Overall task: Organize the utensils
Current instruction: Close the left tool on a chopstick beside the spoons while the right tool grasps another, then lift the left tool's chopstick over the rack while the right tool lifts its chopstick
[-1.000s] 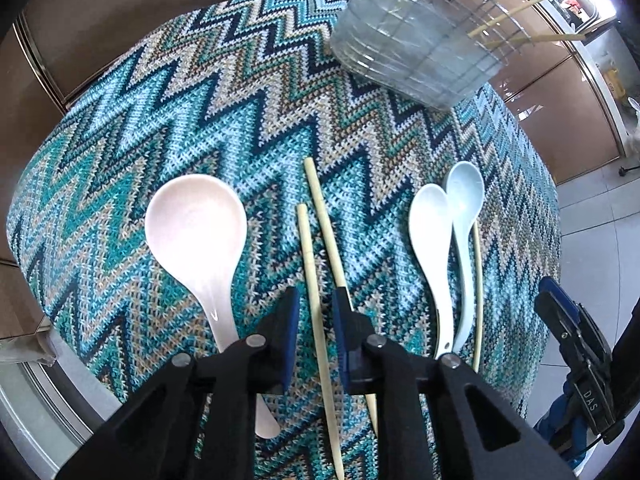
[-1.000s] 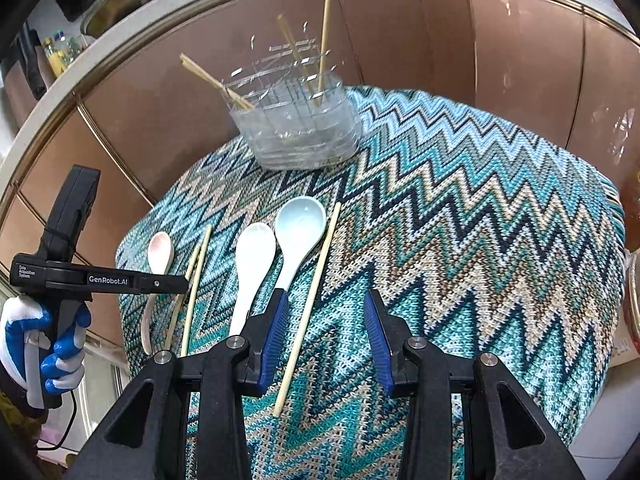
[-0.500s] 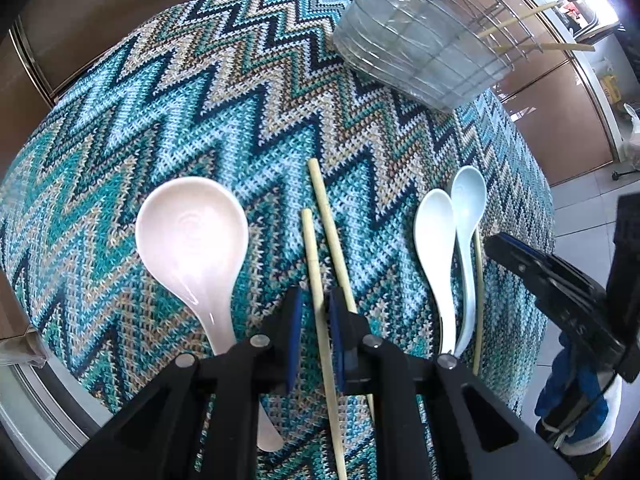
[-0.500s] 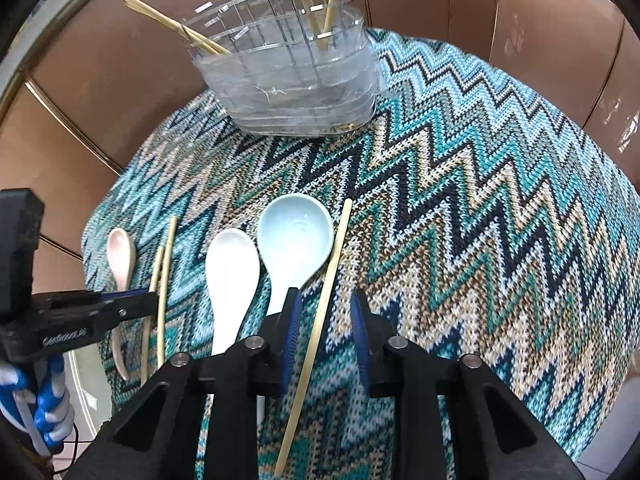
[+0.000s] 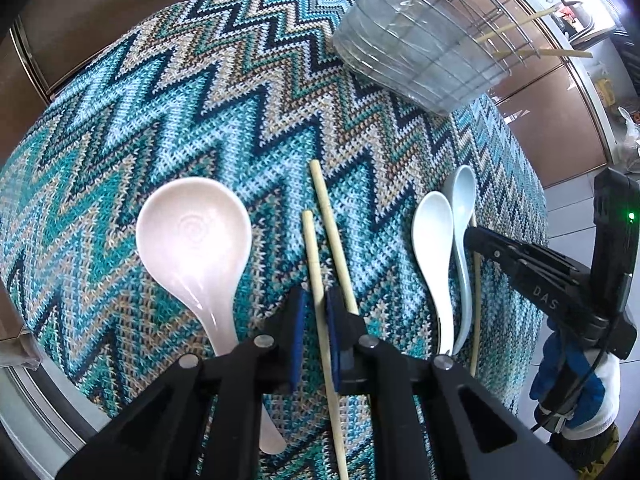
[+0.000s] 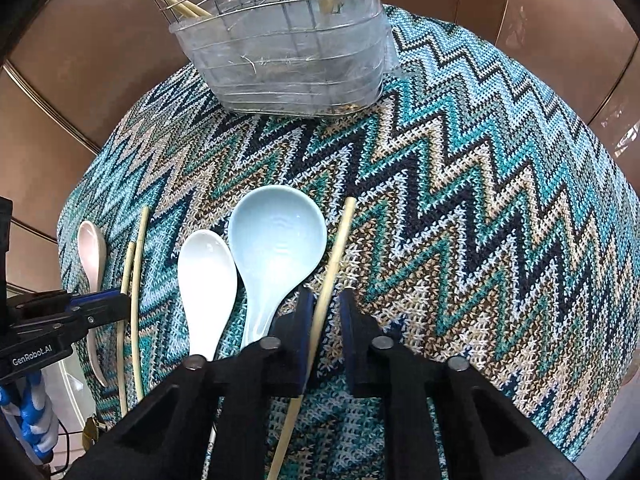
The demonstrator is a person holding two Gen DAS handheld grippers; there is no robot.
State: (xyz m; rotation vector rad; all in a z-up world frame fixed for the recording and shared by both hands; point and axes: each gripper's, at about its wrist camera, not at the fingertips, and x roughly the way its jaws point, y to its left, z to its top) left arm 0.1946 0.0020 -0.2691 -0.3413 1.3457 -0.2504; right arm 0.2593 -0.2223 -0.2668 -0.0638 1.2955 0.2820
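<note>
Both grippers have narrowed since a moment ago: the left gripper (image 5: 316,316) now has its pads nearly together around the shorter chopstick (image 5: 316,276), though contact is unclear, and the right gripper (image 6: 324,312) brackets the lone chopstick (image 6: 332,264) beside the pale blue spoon (image 6: 276,240), a slim gap remaining. To do this well, finish squeezing squarely on each stick, lift level, then carry both to the far clear utensil basket (image 6: 288,60)
</note>
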